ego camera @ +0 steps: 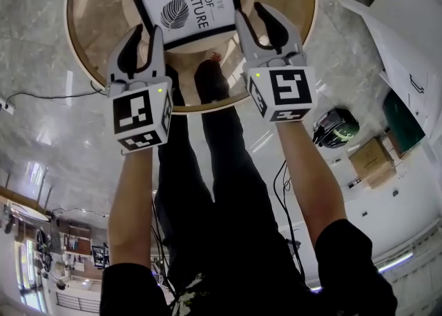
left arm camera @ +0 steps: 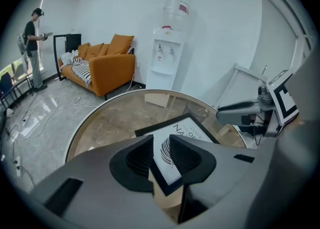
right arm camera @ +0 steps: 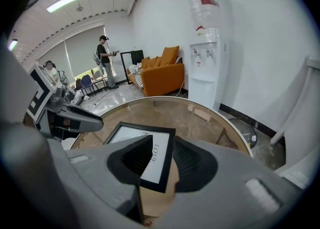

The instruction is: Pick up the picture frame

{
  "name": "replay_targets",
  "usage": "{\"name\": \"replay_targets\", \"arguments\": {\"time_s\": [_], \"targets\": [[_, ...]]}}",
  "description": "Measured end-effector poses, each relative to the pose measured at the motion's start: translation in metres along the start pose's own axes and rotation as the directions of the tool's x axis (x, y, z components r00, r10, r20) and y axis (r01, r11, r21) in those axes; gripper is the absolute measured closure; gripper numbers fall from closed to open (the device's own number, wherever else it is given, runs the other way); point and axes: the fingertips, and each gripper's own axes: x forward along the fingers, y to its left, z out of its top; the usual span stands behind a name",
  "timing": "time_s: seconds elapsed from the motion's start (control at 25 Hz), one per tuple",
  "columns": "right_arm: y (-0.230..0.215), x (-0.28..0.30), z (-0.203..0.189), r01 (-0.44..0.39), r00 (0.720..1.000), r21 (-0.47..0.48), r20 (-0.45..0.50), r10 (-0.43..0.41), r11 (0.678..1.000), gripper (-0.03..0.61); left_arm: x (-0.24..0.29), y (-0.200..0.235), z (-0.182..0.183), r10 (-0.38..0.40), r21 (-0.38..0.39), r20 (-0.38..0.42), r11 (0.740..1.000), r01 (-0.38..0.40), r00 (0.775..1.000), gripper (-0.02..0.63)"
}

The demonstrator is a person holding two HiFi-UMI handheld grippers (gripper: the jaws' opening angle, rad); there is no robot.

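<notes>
- the picture frame (ego camera: 186, 7) lies flat on the round glass table (ego camera: 70, 18), print up, between the table's middle and its near edge, so both short sides are open to a pinch from the person's side.
- the left gripper (ego camera: 147, 32) hangs over the table's near left part, tilted down toward the top. its jaws stand wide, and the left gripper view shows the frame's near left corner in the gap with no pad pressing on it.
- the right gripper (ego camera: 250, 10) is over the table's near right part, tilted the same way. its jaws are wide too, and the frame's right border lines up in the gap, ungripped.
- the grippers sit about a frame's width apart, likely because a broad, flat frame tips less when taken by two opposite edges.
- the step in hand looks like the approach, since the frame is not yet lifted off the table. each pair of jaws must close around a thin border resting on glass, where it could slide.
- beyond the table's far side stand a water dispenser (left arm camera: 167, 58) and an orange sofa (left arm camera: 107, 65).
</notes>
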Motion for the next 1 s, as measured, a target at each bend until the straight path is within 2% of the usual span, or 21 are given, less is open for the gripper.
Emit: {"name": "replay_targets", "arguments": {"time_s": [0.24, 0.48, 1.0], "targets": [[-0.001, 0.018, -0.015, -0.013, 0.999, -0.004, -0.043, 0.012, 1.000, 0.450, 0.019, 0.011, -0.025, 0.023, -0.040, -0.090, 0.999, -0.027, 0.996, 0.474], [-0.005, 0.038, -0.030, -0.032, 0.996, -0.033, -0.089, 0.029, 0.999, 0.449, 0.033, 0.017, -0.037, 0.018, -0.067, -0.127, 0.997, -0.027, 0.992, 0.466], [-0.009, 0.060, -0.054, -0.074, 0.984, 0.090, -0.157, 0.087, 0.993, 0.449, 0.049, 0.023, -0.060, 0.012, -0.172, -0.188, 0.984, -0.045, 0.982, 0.463]]}}
